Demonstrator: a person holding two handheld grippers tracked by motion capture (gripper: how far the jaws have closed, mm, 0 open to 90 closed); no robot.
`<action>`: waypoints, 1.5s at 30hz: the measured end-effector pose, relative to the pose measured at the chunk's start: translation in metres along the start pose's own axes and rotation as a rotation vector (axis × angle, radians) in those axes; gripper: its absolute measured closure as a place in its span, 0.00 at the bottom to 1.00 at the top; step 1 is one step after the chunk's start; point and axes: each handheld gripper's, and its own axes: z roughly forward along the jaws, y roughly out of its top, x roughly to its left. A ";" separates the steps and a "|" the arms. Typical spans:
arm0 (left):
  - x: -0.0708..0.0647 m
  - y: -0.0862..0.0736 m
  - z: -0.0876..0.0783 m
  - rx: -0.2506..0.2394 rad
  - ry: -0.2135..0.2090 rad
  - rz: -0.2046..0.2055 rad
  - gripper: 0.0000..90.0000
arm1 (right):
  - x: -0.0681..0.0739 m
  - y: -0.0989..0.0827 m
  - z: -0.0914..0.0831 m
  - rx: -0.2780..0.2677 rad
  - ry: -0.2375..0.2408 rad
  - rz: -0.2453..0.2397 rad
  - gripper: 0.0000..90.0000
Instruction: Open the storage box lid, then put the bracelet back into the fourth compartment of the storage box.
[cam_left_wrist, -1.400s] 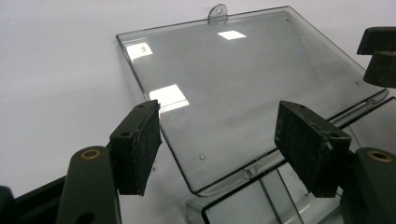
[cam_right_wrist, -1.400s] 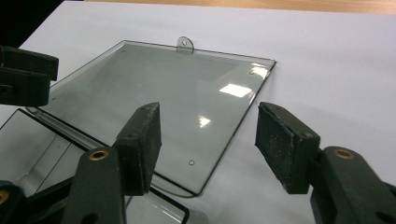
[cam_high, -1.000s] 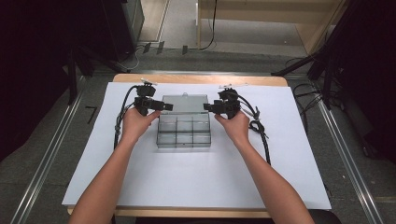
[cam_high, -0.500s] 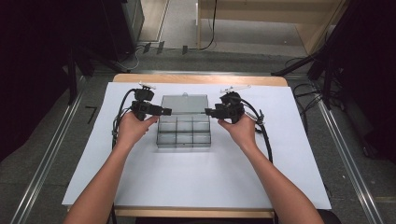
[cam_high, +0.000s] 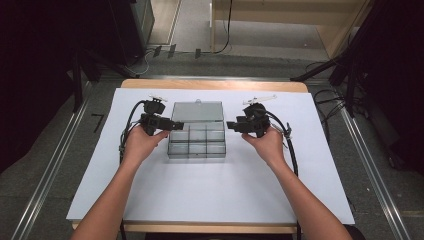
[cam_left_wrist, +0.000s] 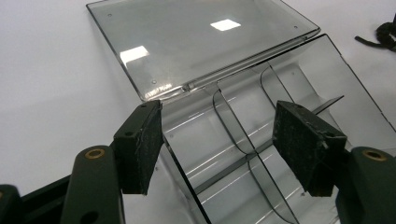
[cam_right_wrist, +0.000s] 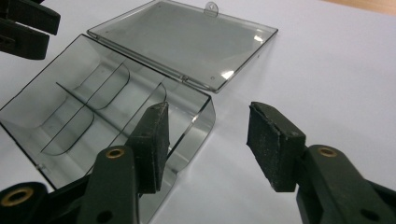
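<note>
Clear plastic organiser box (cam_high: 196, 135) unlabelled; both hand-held grippers (cam_high: 172, 126) (cam_high: 231, 125) gape, holding nothing

I see a clear smoke-tinted plastic organiser box (cam_high: 196, 142) lying flat on the white sheet, near the table's middle. Thin curved dividers split its tray into six empty compartments. Its hinged lid (cam_high: 197, 111) is swung fully open and lies flat behind the tray, latch tab pointing away from me.
</note>
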 end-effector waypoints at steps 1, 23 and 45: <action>0.000 -0.001 -0.001 0.002 -0.003 0.001 0.38 | 0.000 -0.001 -0.001 0.001 -0.001 0.000 0.57; 0.001 -0.009 -0.009 0.006 -0.006 0.020 0.39 | -0.015 -0.009 -0.017 0.095 -0.025 -0.050 0.62; 0.003 -0.010 -0.007 0.009 -0.027 0.036 0.39 | -0.034 -0.009 -0.034 0.214 -0.084 -0.073 0.60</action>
